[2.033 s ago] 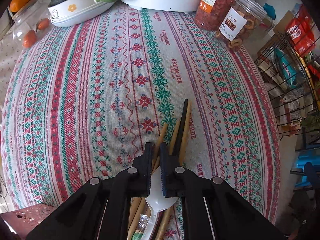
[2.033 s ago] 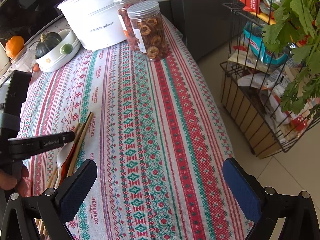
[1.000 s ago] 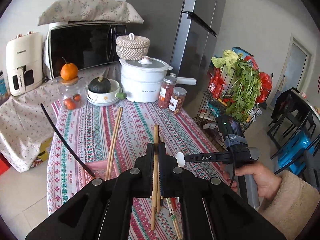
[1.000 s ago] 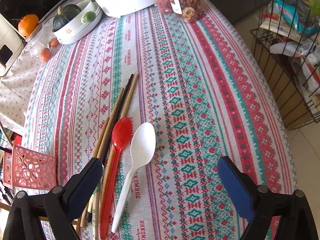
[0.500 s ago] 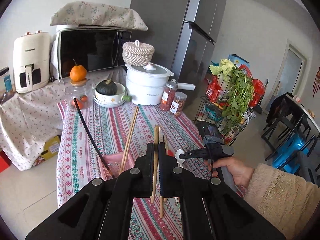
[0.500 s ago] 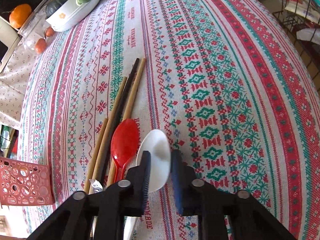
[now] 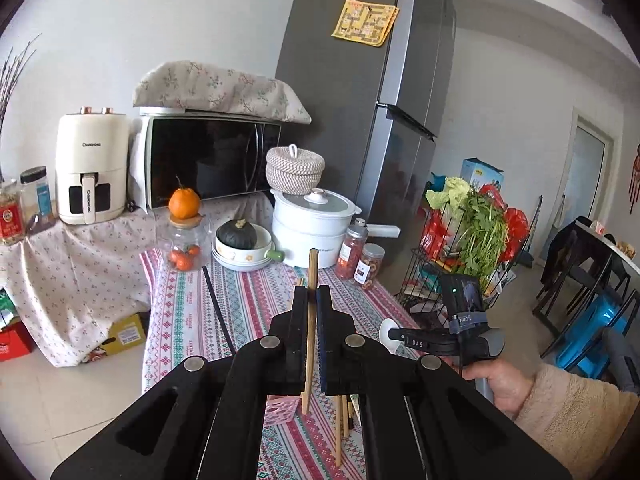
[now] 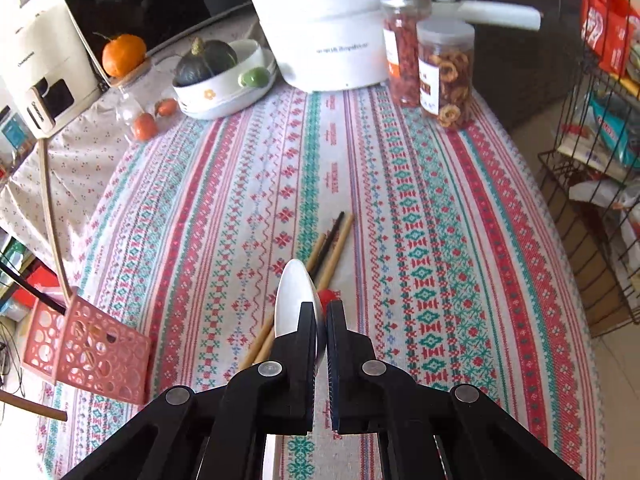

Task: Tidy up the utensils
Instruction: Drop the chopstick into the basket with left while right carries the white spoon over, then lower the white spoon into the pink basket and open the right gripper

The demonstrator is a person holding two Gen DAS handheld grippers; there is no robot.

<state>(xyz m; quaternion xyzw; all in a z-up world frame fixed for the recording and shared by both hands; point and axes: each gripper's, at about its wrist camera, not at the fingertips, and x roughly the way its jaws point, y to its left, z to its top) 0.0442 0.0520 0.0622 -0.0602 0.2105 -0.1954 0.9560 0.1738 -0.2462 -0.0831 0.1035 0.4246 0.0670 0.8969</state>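
Left hand-held gripper (image 7: 312,322) pinches thin wooden chopstick (image 7: 310,320) | right hand-held gripper (image 8: 320,328) pinches white plastic spoon (image 8: 294,294) | drop both slowly (straight down) into pink holey basket (image 8: 88,354)

The right gripper (image 8: 320,316) is hiding the white spoon's (image 8: 294,292) handle and most of the red spoon (image 8: 327,295).

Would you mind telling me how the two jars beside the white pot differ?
The rear jar holds small red pieces; the front jar holds pale dried rings. The rear jar looks narrower and stands closer to the white pot; the front jar looks wider. Both are clear, labelled, lidded and upright on the tablecloth.
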